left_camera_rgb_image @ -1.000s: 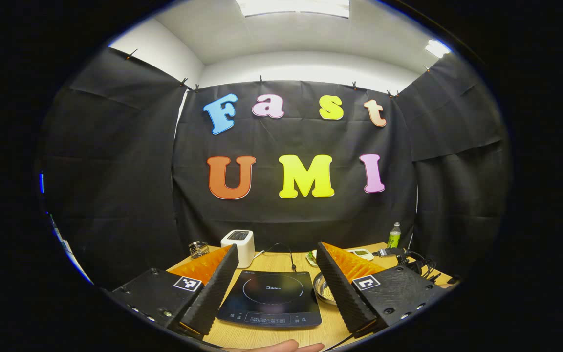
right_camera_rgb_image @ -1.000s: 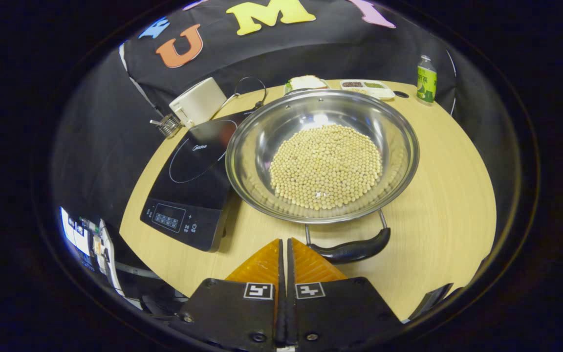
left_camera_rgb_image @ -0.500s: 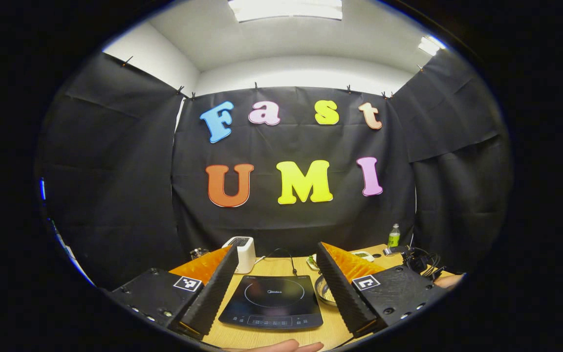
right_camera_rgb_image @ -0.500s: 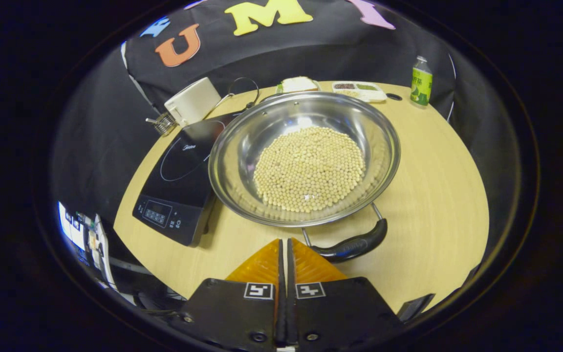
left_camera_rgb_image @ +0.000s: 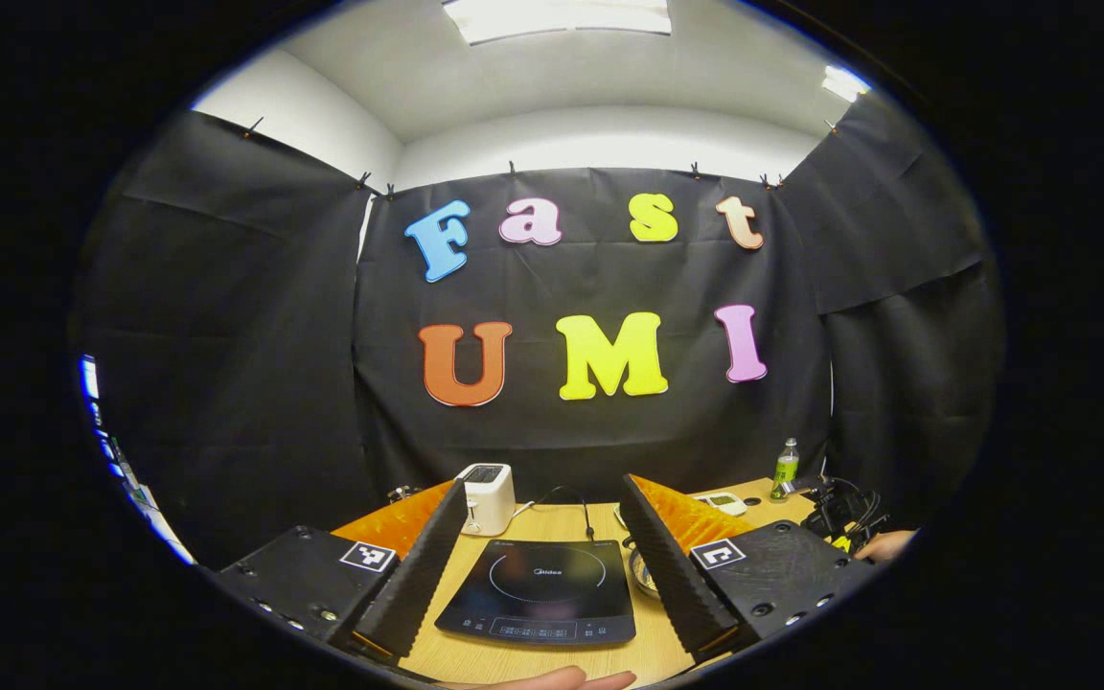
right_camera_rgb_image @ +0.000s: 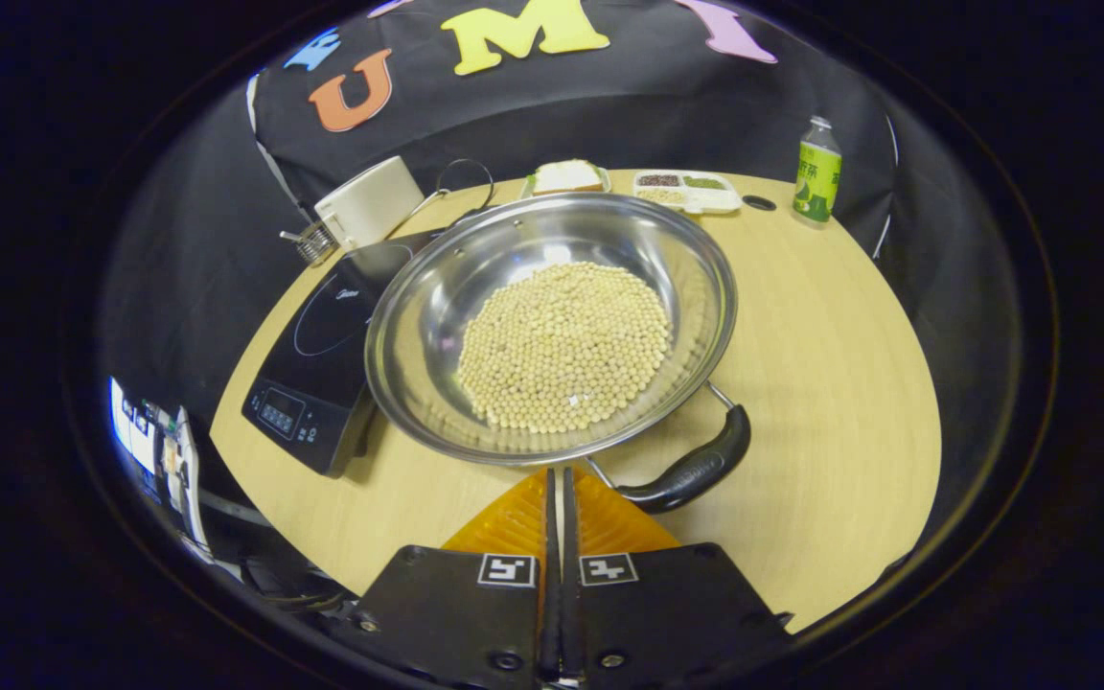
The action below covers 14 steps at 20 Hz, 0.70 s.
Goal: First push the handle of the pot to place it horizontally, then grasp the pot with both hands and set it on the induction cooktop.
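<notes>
Two grippers — left gripper (left_camera_rgb_image: 540,561) jaws released, right gripper (right_camera_rgb_image: 558,498) jaws clenched beside pot (right_camera_rgb_image: 552,326) handle (right_camera_rgb_image: 696,470)

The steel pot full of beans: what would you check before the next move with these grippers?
1. Right gripper shut for pushing: ok, its orange fingers meet, holding nothing.
2. Right gripper touching the black curved handle of the shiny steel pot of pale beans: cannot tell; the tips sit beside its near end.
3. Handle horizontal: not ok, it slants.
4. Left gripper ready to grasp: ok, open and holding nothing.
5. Black glass induction cooktop free: ok in the left gripper view; the pot's rim hides part of it in the right gripper view.
6. Pot on the wooden table, not yet on cooktop: ok.
</notes>
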### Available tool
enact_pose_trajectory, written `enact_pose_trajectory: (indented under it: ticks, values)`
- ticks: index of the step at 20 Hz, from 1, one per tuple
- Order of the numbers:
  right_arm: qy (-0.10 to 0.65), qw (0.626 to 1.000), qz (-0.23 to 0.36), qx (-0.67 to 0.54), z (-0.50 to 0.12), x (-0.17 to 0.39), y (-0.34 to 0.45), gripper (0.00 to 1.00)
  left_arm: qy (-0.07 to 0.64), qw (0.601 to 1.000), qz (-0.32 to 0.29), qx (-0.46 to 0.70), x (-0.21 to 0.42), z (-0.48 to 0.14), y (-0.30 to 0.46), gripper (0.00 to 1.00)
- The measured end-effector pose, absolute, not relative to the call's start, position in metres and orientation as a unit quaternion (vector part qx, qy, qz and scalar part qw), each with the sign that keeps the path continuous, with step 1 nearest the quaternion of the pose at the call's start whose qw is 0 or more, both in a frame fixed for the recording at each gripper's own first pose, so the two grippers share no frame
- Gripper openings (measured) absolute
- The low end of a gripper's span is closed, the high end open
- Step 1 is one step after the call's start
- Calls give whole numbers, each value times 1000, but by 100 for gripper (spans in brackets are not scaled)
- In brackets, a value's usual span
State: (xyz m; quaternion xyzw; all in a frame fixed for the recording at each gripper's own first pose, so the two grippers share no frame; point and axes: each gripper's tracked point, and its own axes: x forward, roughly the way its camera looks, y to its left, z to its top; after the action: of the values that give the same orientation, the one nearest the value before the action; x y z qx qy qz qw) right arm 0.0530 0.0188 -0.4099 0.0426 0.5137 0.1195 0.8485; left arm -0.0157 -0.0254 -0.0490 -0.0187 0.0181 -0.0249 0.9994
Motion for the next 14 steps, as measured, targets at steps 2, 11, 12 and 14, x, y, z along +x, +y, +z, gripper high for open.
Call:
enact_pose_trajectory:
  ticks: [2, 11, 12, 14]
  values:
    - [514, 849, 118, 34, -413, 59, 10, 4, 17, 999, -26, -24, -13, -49, -29, 96]
    - [503, 847, 163, -47, -426, 87, -18, 4, 9, 999, -36, -33, 1, -58, -44, 96]
    - [502, 847, 166, -49, -425, 89, -21, 4, 8, 999, -37, -32, 4, -57, -46, 96]
    - [501, 847, 171, -50, -426, 95, -27, 4, 8, 999, -39, -30, 11, -60, -50, 96]
